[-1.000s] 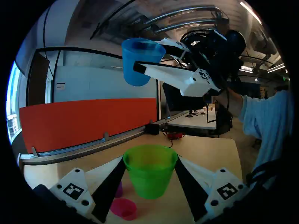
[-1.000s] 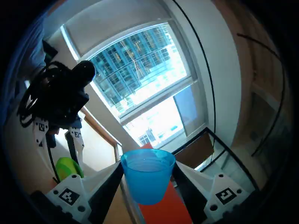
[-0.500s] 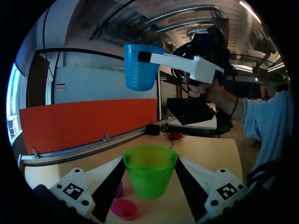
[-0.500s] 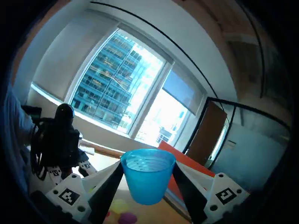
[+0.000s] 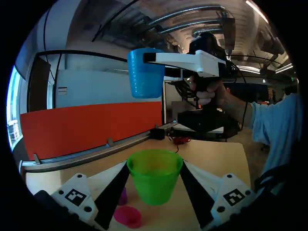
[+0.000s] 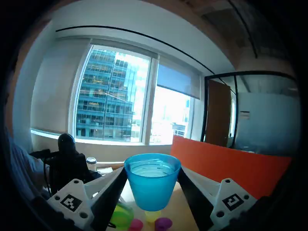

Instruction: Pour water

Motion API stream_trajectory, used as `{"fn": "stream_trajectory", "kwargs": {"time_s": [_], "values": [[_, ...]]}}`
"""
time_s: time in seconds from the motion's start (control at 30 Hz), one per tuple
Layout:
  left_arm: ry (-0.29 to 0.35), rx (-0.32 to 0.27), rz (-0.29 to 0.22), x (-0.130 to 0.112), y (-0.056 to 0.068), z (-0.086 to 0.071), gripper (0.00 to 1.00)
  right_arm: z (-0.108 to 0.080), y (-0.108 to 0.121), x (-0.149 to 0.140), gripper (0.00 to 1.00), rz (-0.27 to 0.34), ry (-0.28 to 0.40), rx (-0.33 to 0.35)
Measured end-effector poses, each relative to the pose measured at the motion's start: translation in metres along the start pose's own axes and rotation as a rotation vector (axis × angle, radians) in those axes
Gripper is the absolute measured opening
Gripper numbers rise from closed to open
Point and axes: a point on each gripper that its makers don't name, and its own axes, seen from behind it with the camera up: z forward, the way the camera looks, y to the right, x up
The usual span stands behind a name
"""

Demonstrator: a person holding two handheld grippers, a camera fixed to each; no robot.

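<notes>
A green cup stands upright between my left gripper's fingers, low over the wooden table, and the gripper is shut on it. High above it hangs a blue cup, upright, gripped by my right gripper, which a hand holds. In the right gripper view the blue cup holds water nearly to its rim, with my right gripper shut on it. The green cup sits below and left of it.
Small pink and purple cups stand on the table under the left gripper; a yellow cup stands beside them. An orange panel and a rail bound the table's far side. A sleeved arm is at the right.
The right gripper has rolled back to level, bringing the blue cup from tilted to upright above the green cup. The left gripper and green cup have stayed still.
</notes>
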Motion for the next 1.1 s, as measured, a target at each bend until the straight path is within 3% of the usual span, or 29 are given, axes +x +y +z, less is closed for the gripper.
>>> {"fn": "stream_trajectory", "kwargs": {"time_s": [0.53, 1.1], "values": [[-0.006, -0.001, 0.004, -0.001, 0.000, 0.003, 0.87, -0.014, 0.014, -0.015, 0.91, 0.070, -0.025, -0.021], [-0.031, -0.016, 0.004, -0.008, 0.009, 0.009, 0.87, -0.049, 0.032, -0.037, 0.91, 0.092, -0.052, -0.075]]}}
